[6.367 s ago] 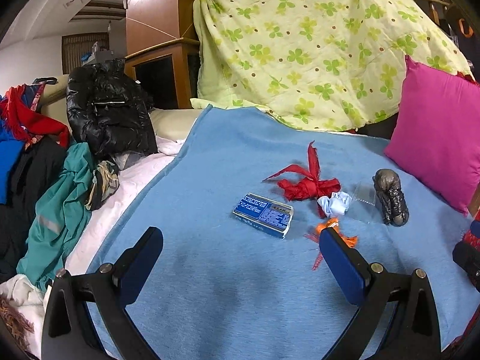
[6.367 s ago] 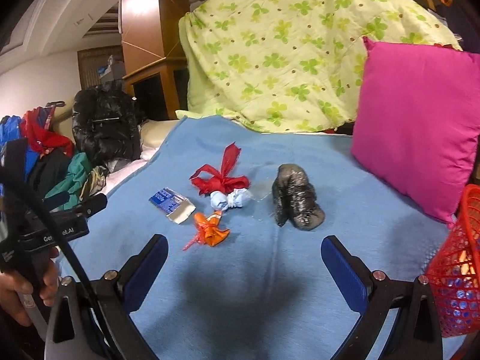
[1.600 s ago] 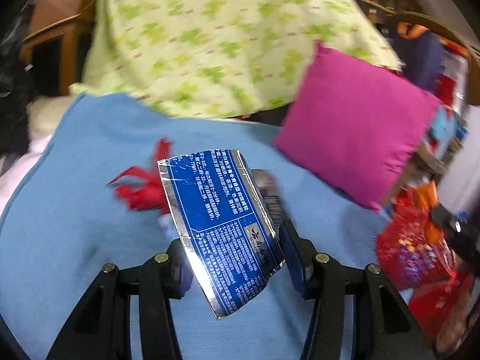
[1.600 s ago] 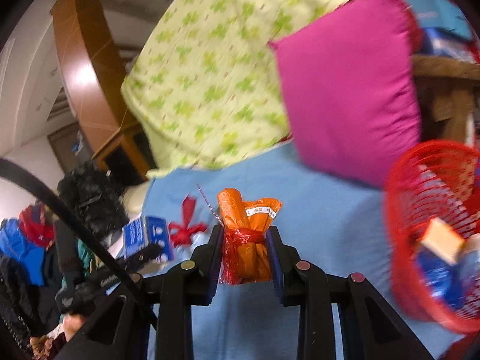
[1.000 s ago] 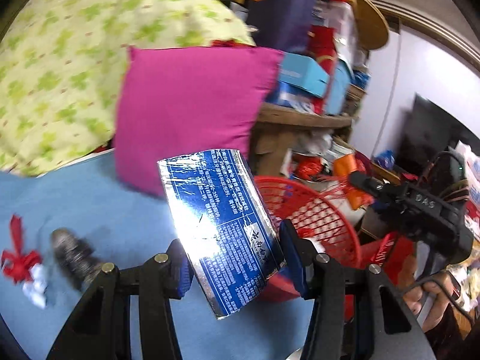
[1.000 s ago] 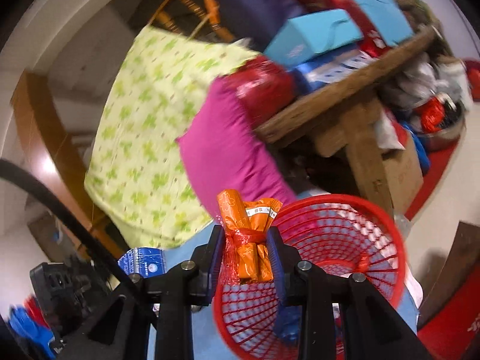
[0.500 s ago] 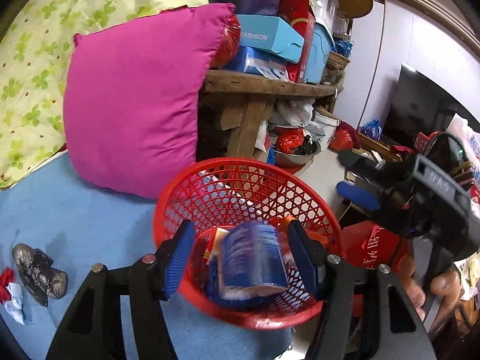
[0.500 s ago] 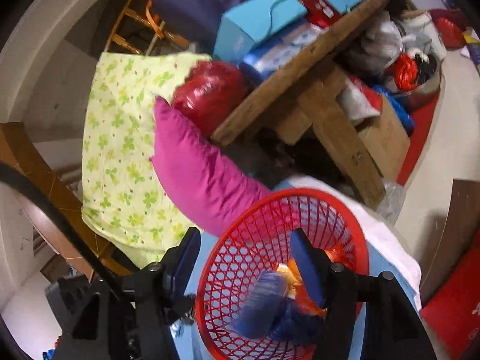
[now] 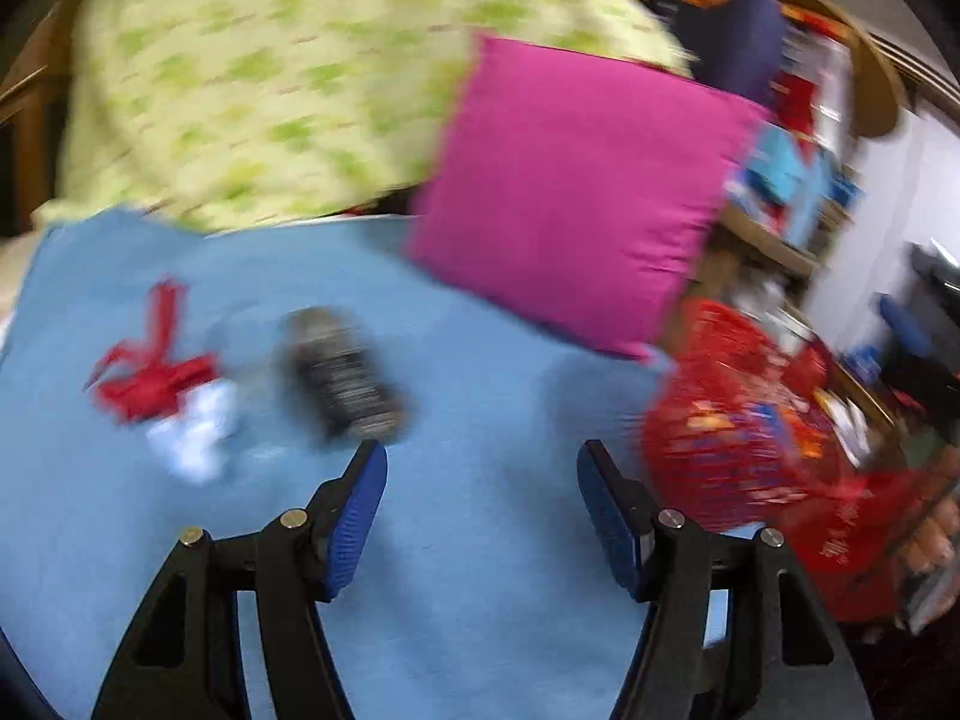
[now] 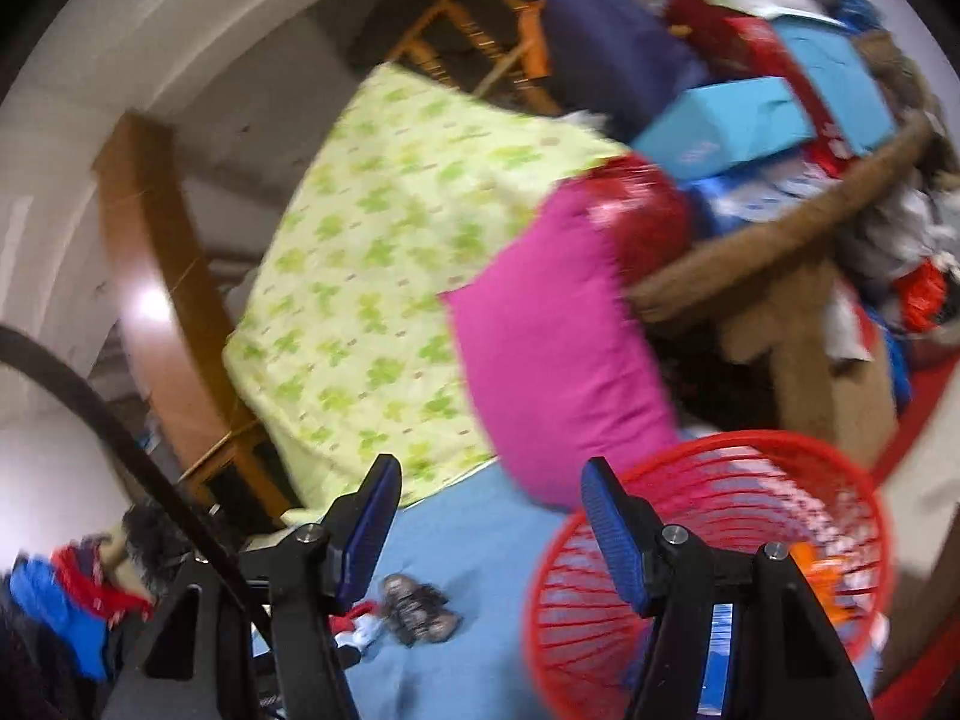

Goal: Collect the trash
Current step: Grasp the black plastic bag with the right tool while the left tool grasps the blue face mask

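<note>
Sitting at blue blanket (image 9: pixel 480 540) edge, red basket (image 10: pixel 720 456) holds orange wrapper (image 10: pixel 816 570). Dark bag (image 9: pixel 345 375), red bag (image 9: pixel 156 372), white wad (image 9: pixel 192 432) lie on blanket, bare cloth beside. Left gripper (image 9: pixel 483 468), right gripper (image 10: pixel 491 486): jaws apart, empty.

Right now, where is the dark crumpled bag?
In the left wrist view, the dark crumpled bag lies on the blue blanket, just right of the white wad.
</note>
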A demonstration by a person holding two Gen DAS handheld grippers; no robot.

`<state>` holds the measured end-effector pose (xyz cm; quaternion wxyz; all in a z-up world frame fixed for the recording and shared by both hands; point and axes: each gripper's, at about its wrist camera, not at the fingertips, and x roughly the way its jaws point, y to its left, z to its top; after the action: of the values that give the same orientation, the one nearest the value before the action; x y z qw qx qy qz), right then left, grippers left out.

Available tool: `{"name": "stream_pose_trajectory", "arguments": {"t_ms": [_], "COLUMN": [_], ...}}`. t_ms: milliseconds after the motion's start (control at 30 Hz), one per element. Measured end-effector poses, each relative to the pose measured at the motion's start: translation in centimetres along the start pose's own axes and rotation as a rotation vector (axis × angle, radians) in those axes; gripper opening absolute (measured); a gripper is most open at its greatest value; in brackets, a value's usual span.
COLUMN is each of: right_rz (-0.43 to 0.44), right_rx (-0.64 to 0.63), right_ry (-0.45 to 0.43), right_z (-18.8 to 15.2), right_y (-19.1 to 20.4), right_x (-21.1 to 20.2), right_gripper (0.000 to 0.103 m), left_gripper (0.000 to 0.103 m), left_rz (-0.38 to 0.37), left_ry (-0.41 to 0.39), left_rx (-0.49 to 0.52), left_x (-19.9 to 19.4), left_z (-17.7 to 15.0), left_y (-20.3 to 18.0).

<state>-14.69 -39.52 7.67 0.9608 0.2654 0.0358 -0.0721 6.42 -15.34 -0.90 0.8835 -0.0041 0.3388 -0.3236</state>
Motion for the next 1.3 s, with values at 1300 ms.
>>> {"name": "stream_pose_trajectory", "arguments": {"t_ms": [1300], "right_rz": [-0.025], "right_rx": [-0.211], "right_ry": [0.75], "right_z": [-21.5], "right_y": [7.6], "right_x": [33.6], "right_gripper": [0.042], "left_gripper": [0.029], "left_rz": [0.111], "left_ry": [0.198], "left_rx": [-0.281], "left_x": [8.9], "left_z": [-0.4], "left_y": [17.2]}}
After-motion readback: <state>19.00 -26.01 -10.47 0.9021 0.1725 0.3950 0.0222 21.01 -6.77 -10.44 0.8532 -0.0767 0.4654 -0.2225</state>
